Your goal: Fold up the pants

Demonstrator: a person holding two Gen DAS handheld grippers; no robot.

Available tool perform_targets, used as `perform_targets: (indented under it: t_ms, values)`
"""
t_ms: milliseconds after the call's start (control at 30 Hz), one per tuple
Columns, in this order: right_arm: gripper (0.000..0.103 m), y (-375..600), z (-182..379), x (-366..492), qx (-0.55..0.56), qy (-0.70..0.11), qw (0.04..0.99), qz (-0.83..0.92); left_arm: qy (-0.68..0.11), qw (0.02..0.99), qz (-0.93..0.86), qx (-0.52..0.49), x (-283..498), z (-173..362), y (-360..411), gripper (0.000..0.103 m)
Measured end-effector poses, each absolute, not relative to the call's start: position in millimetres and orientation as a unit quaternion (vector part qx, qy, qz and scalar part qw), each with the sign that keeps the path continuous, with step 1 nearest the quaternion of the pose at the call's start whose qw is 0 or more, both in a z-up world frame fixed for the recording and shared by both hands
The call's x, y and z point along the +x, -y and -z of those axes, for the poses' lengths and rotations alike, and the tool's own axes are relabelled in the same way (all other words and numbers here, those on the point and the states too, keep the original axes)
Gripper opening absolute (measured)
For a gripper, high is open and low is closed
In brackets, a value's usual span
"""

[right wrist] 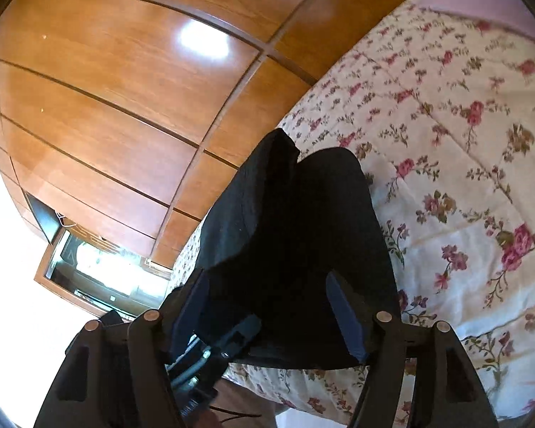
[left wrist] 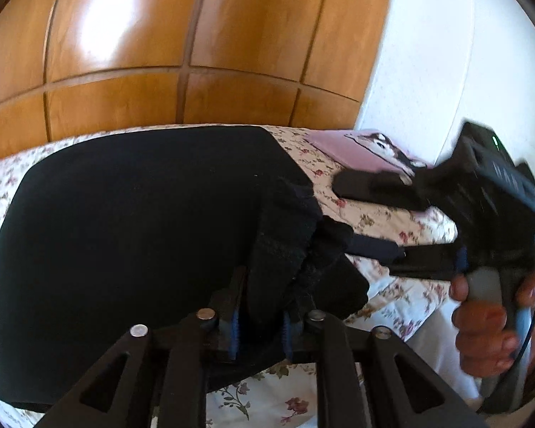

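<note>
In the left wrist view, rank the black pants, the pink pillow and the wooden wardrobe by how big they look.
1. wooden wardrobe and black pants: similar spans, and the pants are nearer, so unranked.
2. pink pillow, clearly smallest.

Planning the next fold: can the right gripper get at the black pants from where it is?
Probably yes. The right gripper has its jaws open with the pants fabric already between them, and nothing blocks it. The left gripper is shut on another bunch.
</note>
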State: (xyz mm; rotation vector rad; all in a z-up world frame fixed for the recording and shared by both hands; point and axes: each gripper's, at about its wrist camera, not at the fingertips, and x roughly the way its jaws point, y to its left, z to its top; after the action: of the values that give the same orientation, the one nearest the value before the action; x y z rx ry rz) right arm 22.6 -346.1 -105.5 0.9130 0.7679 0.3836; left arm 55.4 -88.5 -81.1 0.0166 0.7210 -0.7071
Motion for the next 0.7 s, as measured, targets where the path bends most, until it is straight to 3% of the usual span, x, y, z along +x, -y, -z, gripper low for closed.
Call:
perform_targets:
  t_ms: [133, 333, 500, 533, 600, 633, 700]
  values:
    - [0.073, 343.3, 105.0, 29.6, 0.421, -0.366, 0.81, -0.182, -0.347, 0.862, 0.37, -0.002, 43.4, 76.9, 87.4, 0.044]
    - [0.074, 334.2, 104.0, 40.9, 0.4, -0.384, 0.81, -0.191, -0.324, 0.849, 0.418, -0.009, 22.0, 61.7, 72.9, 0.046]
    - [0.074, 329.4, 110.6, 57.2, 0.404, -0.4, 0.799, -0.194, -0.265, 0.894, 0.362, -0.011, 16.8, 42.1, 40.6, 0.046]
    - [0.07, 326.8, 110.8, 61.4, 0.396, -0.407, 0.801, -0.19, -0.262, 0.907, 0.33, -0.011, 21.9, 40.8, 32.2, 0.046]
    - [0.045, 320.1, 109.7, 67.0, 0.371, -0.418, 0.81, -0.177, -0.275, 0.922, 0.272, -0.016, 42.9, 45.0, 21.1, 0.045]
    - [0.026, 313.6, 109.2, 71.1, 0.348, -0.433, 0.814, -0.171, -0.287, 0.925, 0.248, -0.031, 52.6, 48.1, 10.3, 0.046]
    - [0.019, 306.4, 104.4, 74.2, 0.323, -0.44, 0.821, -0.166, -0.304, 0.924, 0.221, -0.068, 65.3, 53.1, -8.7, 0.046]
